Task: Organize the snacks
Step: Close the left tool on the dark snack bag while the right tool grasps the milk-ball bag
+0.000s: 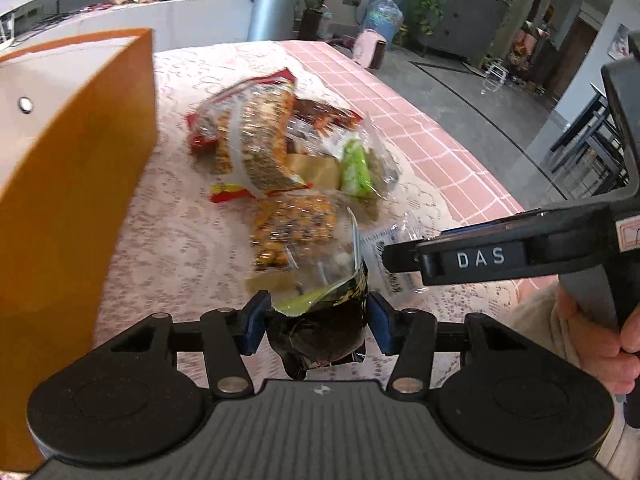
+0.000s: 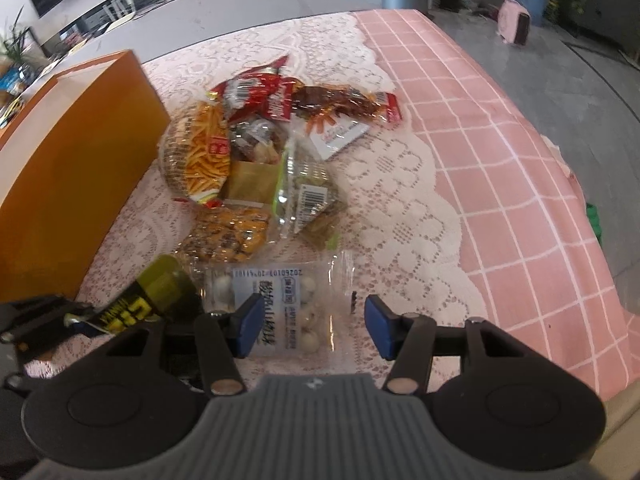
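Observation:
A pile of snack packets (image 1: 272, 148) (image 2: 256, 152) lies on the lace cloth beside an open orange box (image 1: 80, 160) (image 2: 80, 160). My left gripper (image 1: 318, 316) is shut on a black and yellow-green packet (image 1: 320, 320) (image 2: 140, 304), its blue pads pressing both sides; in the right wrist view the left gripper (image 2: 60, 320) shows at the left edge. My right gripper (image 2: 314, 320) (image 1: 390, 258) stands open over a clear packet of white balls (image 2: 288, 308) (image 1: 384, 240) that lies flat on the cloth. The right pad is clear of that packet.
The pink checked tablecloth (image 2: 500, 160) (image 1: 400, 120) runs to the table's right edge, with floor beyond. A hand (image 1: 600, 340) holds the right gripper's handle. A grey bin (image 1: 272, 12), a water bottle (image 1: 384, 16) and a counter (image 1: 120, 12) stand far behind.

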Tool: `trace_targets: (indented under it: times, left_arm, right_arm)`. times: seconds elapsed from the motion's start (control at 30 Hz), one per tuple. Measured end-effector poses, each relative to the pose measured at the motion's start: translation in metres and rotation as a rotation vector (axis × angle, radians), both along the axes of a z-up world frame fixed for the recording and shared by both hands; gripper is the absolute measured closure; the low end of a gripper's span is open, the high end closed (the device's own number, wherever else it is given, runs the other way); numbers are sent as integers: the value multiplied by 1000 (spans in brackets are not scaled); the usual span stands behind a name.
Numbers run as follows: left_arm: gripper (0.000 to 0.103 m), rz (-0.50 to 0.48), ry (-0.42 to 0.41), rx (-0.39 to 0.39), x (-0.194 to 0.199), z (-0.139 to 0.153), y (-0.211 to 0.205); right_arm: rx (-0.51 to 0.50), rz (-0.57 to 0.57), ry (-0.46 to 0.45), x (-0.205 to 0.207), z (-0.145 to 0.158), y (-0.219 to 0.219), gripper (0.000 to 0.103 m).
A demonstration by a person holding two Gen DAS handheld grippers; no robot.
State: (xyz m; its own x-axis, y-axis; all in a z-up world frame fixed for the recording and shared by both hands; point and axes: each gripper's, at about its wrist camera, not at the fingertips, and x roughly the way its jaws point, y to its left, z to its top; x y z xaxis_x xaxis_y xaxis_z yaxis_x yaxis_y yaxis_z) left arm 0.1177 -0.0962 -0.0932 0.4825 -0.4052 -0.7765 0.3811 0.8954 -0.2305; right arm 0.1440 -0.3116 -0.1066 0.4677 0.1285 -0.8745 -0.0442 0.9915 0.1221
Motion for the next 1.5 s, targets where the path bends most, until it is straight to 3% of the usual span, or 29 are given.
trace_targets:
  times: [0.1, 0.2, 0.37, 0.67, 1.23, 1.43, 1.5]
  left_arm:
    - [44, 24, -11, 3, -2, 5, 11]
    - [44, 39, -16, -5, -4, 8, 19]
    - [44, 74, -2, 30, -4, 5, 23]
    - [44, 97, 9, 26, -4, 4, 29]
    - [44, 124, 19, 36, -14, 6, 35]
    - [44, 120, 3, 26, -20, 13, 35]
    - [44, 120, -3, 19, -22, 16, 36]
  right_arm:
    - [-15, 33, -10, 0, 2, 5, 35]
    - [-20, 56, -11, 0, 1, 8, 32]
    - [-12, 83, 25, 7, -4, 11, 18]
    - [-4, 126, 112, 27, -22, 24, 4]
    - [-43, 186, 152, 31, -36, 42, 5]
    - [-22, 164, 120, 24, -28, 37, 26]
    - [-11, 152, 117, 21, -22, 32, 28]
